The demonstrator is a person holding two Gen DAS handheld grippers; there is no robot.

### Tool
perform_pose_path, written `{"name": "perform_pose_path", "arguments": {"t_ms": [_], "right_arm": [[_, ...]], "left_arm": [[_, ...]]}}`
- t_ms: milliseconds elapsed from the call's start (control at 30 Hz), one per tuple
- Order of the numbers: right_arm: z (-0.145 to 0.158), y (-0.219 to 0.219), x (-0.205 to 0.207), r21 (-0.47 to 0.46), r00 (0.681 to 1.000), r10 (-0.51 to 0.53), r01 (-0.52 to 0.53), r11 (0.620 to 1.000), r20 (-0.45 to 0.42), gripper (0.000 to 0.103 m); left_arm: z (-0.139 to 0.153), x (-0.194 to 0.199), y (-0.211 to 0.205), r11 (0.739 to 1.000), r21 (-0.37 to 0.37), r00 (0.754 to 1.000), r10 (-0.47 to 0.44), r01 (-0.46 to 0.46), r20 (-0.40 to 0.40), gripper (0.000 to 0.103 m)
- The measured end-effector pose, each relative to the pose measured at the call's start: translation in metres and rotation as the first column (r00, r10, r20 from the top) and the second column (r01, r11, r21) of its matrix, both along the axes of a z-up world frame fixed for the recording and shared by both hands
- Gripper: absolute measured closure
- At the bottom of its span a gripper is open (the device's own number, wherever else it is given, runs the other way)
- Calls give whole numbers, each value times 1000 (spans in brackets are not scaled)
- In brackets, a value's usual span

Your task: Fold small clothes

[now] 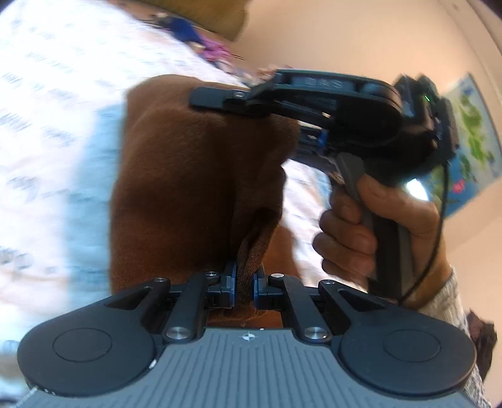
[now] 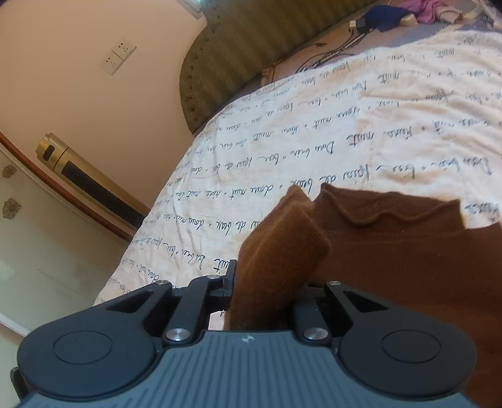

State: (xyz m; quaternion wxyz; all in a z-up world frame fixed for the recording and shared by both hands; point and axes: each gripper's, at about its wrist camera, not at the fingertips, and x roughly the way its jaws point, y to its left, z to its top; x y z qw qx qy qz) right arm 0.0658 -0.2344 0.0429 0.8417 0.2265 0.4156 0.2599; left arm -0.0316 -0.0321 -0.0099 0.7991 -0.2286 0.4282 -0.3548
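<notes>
A brown knit garment (image 1: 194, 175) lies on the white bedspread (image 1: 56, 125), with one bunched edge lifted. My left gripper (image 1: 244, 282) is shut on that bunched fold, which stands up between the blue pads. In the left wrist view my right gripper (image 1: 204, 100) shows edge-on at the garment's far edge, held by a hand (image 1: 360, 226). In the right wrist view my right gripper (image 2: 266, 276) is shut on a ribbed strip of the brown garment (image 2: 408, 257). The cloth hides its right finger. The rest of the garment spreads out to the right.
The bedspread (image 2: 313, 131) carries black script lettering. A padded green headboard (image 2: 251, 47) stands at its far end, with cables (image 2: 329, 50) and blue and purple clothes (image 2: 408, 12) beside it. A gold tower appliance (image 2: 81, 175) and wall sockets (image 2: 117, 58) are at the left.
</notes>
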Motion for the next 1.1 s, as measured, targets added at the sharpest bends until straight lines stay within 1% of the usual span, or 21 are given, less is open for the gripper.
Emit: {"name": "perform_pose_path", "arguments": {"t_ms": [67, 167, 233, 333, 433, 467, 500, 567, 600, 633, 667, 700, 733, 767, 800, 867, 933, 967, 1000, 1067, 1100], "right_arm": [[12, -21, -7, -31, 1000, -9, 9, 999, 18, 91], [13, -59, -17, -68, 999, -42, 43, 997, 17, 91], [-1, -87, -23, -59, 997, -76, 75, 995, -6, 91], [-31, -118, -31, -44, 992, -122, 120, 992, -43, 91], [-73, -144, -33, -25, 969, -217, 215, 976, -115, 91], [-83, -148, -33, -34, 964, -231, 229, 973, -133, 91], [-90, -150, -37, -41, 965, -231, 228, 973, -124, 91], [-92, -154, -42, -5, 968, -230, 231, 973, -105, 91], [-89, -155, -42, -11, 967, -236, 236, 972, -95, 87], [-85, -158, -41, -19, 961, -257, 256, 966, -103, 72], [-81, -160, -40, -17, 960, -254, 254, 967, -117, 66], [-74, -163, -42, -15, 961, -254, 254, 967, -110, 53], [-62, -167, -48, -49, 953, -293, 290, 956, -76, 31], [-50, -169, -55, -115, 947, -321, 315, 942, -37, 21], [-35, -168, -64, -185, 945, -327, 327, 927, 31, 19], [-14, -172, -87, -202, 932, -334, 358, 912, 141, 19], [-3, -174, -107, -120, 926, -321, 347, 930, 197, 21], [-2, -172, -114, -62, 931, -298, 317, 946, 211, 22], [-4, -169, -116, -33, 935, -286, 299, 954, 208, 24], [-22, -160, -107, 5, 952, -275, 277, 961, 134, 43], [-36, -160, -100, 30, 958, -275, 273, 962, 88, 59]], "left_arm": [[11, -2, -24, 998, 14, 998, -61, 61, 25, 93], [9, -1, -62, 990, 33, 990, -138, 137, 20, 93], [-1, 0, -85, 983, 50, 984, -175, 175, 0, 93], [-27, 3, -110, 975, 86, 979, -200, 203, -49, 93], [-55, 3, -126, 963, 144, 972, -216, 227, -88, 93], [-59, 0, -128, 961, 145, 971, -227, 237, -79, 93], [-58, -4, -128, 956, 151, 967, -247, 253, -60, 93], [-55, 0, -126, 956, 150, 968, -245, 250, -50, 92], [-55, 3, -125, 962, 130, 970, -233, 240, -67, 79], [-54, -5, -123, 964, 109, 968, -235, 244, -91, 70], [-50, -8, -121, 960, 90, 962, -256, 264, -98, 49], [-43, -16, -115, 955, 68, 956, -282, 288, -86, 28], [-36, -23, -110, 953, 65, 953, -293, 298, -74, 19], [-28, -30, -102, 953, 73, 955, -292, 296, -59, 16], [-18, -41, -93, 952, 81, 955, -294, 295, -32, 15], [-3, -46, -72, 963, 81, 965, -261, 258, 27, 14], [8, -37, -53, 986, 81, 984, -155, 148, 87, 7], [11, -28, -47, 993, 67, 989, -107, 100, 106, 5], [10, -15, -43, 997, 44, 991, -74, 70, 110, 4], [5, 9, -47, 999, 34, 995, -22, 18, 102, 4], [1, 24, -55, 999, 41, 994, -18, 14, 105, 4]]}}
